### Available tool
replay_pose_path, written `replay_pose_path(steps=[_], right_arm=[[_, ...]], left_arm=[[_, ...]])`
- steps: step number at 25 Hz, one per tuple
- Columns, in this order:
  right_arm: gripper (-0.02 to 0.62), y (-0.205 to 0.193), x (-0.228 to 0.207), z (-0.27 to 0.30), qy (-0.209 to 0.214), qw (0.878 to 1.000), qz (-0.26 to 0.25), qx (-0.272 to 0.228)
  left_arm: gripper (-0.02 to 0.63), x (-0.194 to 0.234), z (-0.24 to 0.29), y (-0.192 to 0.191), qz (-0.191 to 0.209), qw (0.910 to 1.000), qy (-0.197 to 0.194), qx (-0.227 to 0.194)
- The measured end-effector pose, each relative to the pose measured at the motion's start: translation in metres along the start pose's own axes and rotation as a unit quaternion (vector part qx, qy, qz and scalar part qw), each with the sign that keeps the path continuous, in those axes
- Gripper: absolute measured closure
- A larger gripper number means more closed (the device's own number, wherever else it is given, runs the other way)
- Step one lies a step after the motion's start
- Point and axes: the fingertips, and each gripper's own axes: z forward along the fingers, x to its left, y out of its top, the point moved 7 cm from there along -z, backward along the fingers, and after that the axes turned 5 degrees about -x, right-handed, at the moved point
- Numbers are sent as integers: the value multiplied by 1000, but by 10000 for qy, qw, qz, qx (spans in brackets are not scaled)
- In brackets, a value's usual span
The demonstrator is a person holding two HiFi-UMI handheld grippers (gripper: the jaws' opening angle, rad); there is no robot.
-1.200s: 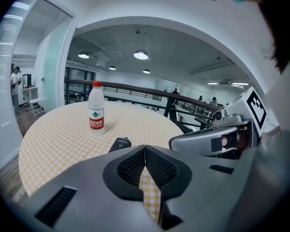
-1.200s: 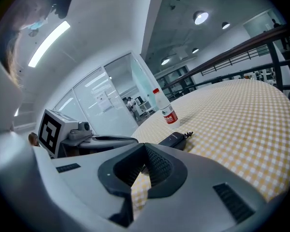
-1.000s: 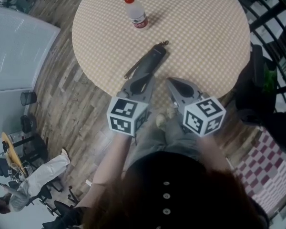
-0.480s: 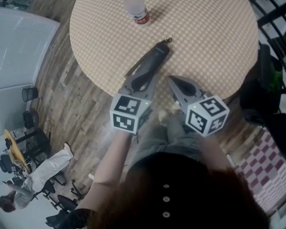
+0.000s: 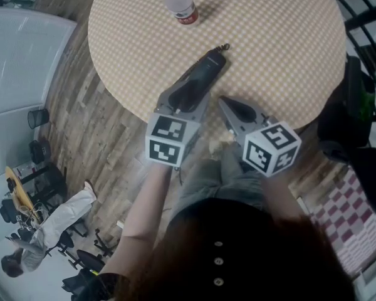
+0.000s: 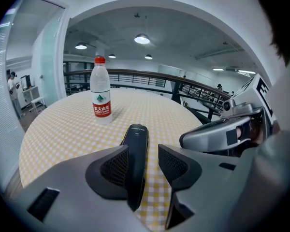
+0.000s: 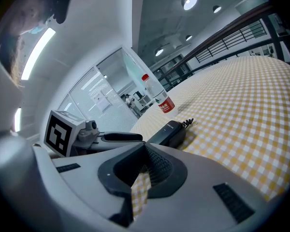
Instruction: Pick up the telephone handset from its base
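A dark telephone handset (image 5: 203, 75) lies flat on the round checked table (image 5: 276, 36), near its front edge, with a short coiled cord (image 5: 224, 47) at its far end. No base shows in any view. My left gripper (image 5: 188, 91) straddles the near end of the handset (image 6: 136, 144). Its jaws have just been opening, and a gap shows between the right pad (image 6: 171, 166) and the handset. To the right, my right gripper (image 5: 225, 103) hovers at the table edge with its jaw tips together and nothing held; in its own view the handset (image 7: 168, 133) lies ahead.
A water bottle (image 5: 178, 5) with a red cap stands upright at the table's far left, beyond the handset. Dark railing and a black bag (image 5: 354, 105) flank the table on the right. Wood floor, office chairs and a person (image 5: 44, 231) are at lower left.
The left gripper's jaws have spread apart around the handset, which now rests on the table. Both grippers have sunk a little toward the table.
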Motion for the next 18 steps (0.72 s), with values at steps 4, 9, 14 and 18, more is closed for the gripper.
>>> replay_pose_path(steps=[4, 9, 14, 18], right_arm=[[586, -1, -4, 1, -30, 10000, 46, 16], [586, -1, -9, 2, -40, 10000, 77, 39], [586, -1, -11, 2, -42, 9999, 107, 77], [586, -4, -14, 3, -41, 9998, 140, 139]], left_arm=[[388, 6, 5, -3, 103, 9998, 56, 178], [360, 12, 10, -5, 241, 9988, 151, 406], [357, 15, 16, -8, 264, 9974, 83, 667], [353, 15, 22, -10, 272, 9953, -40, 932]])
